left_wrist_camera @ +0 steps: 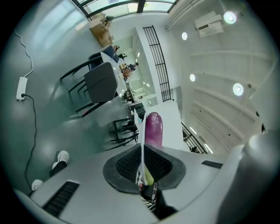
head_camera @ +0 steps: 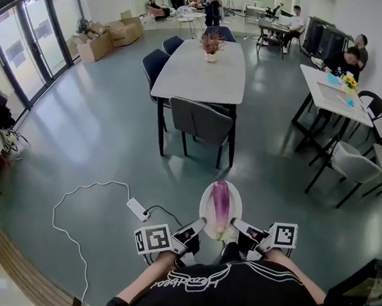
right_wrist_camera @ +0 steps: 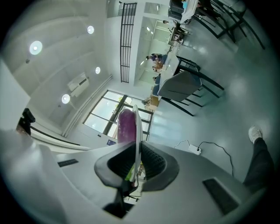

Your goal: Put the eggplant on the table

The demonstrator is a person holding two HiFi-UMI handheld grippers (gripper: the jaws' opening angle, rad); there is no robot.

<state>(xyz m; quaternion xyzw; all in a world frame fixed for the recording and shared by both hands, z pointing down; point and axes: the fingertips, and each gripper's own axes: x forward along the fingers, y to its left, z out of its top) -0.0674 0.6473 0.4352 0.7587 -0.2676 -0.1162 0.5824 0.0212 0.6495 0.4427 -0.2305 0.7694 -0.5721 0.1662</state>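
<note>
Grips the left rim of a white plate with the left gripper, jaws pressed tight on the thin edge. Grips the right rim in the same way with the right gripper. Carries on the plate a purple eggplant, lying lengthwise, green stem end toward the body. Holds the plate in the air above the grey floor, near a white power strip with its cable. Faces a long white table with dark chairs and a flower pot, well apart from the plate.

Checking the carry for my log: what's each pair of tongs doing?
Left tongs: closed on the rim of the round white plate carrying the long purple eggplant.
Right tongs: closed on the same plate's rim.
</note>
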